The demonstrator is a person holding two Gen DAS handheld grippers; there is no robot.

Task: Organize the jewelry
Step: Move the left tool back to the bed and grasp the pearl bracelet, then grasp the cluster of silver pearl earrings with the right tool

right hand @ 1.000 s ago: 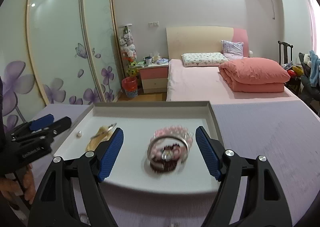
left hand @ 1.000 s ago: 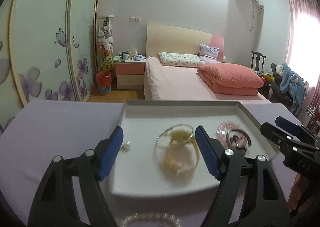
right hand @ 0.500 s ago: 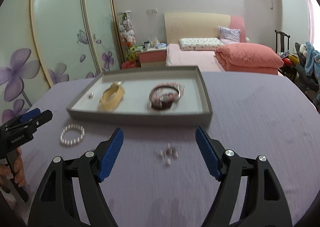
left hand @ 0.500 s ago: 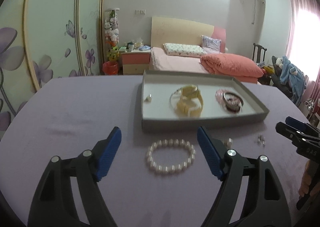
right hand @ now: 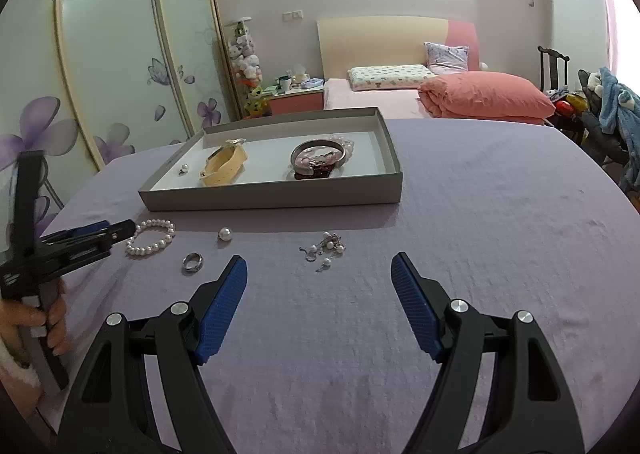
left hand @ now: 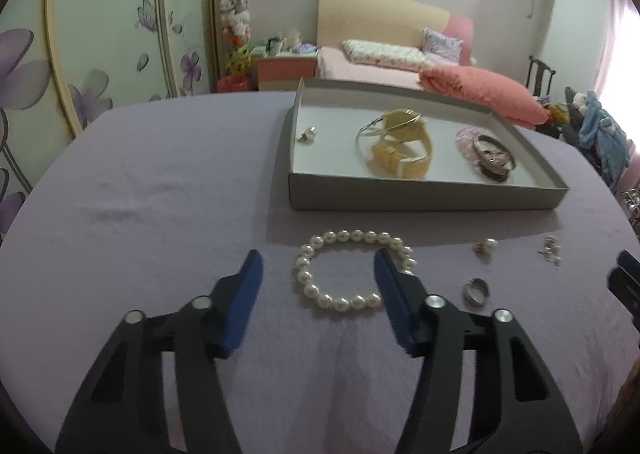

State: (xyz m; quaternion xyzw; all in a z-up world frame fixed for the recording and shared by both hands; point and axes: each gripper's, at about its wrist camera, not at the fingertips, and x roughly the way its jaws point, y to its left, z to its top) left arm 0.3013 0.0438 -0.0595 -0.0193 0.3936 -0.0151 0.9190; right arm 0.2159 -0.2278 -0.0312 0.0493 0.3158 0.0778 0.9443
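Observation:
A grey tray (left hand: 420, 195) (right hand: 276, 199) on the purple table holds a gold watch (left hand: 404, 145) (right hand: 224, 165), bangles (left hand: 490, 151) (right hand: 318, 157) and a pearl stud (left hand: 307, 133). In front of it lie a pearl bracelet (left hand: 352, 270) (right hand: 152, 242), a silver ring (left hand: 476, 292) (right hand: 193, 262), a loose pearl earring (left hand: 486, 246) (right hand: 225, 234) and small earrings (left hand: 551, 250) (right hand: 324, 250). My left gripper (left hand: 318, 274) is open and empty, just before the bracelet. My right gripper (right hand: 319, 280) is open and empty, just before the small earrings.
The purple table (right hand: 480, 234) stretches wide to the right of the tray. A bed (right hand: 440, 93), a nightstand (right hand: 296, 97) and sliding wardrobe doors (right hand: 120, 53) stand behind it. The left gripper also shows in the right wrist view (right hand: 116, 232).
Both grippers have pulled back from over the tray toward the table's near side. The loose jewelry in front of the tray has come into view.

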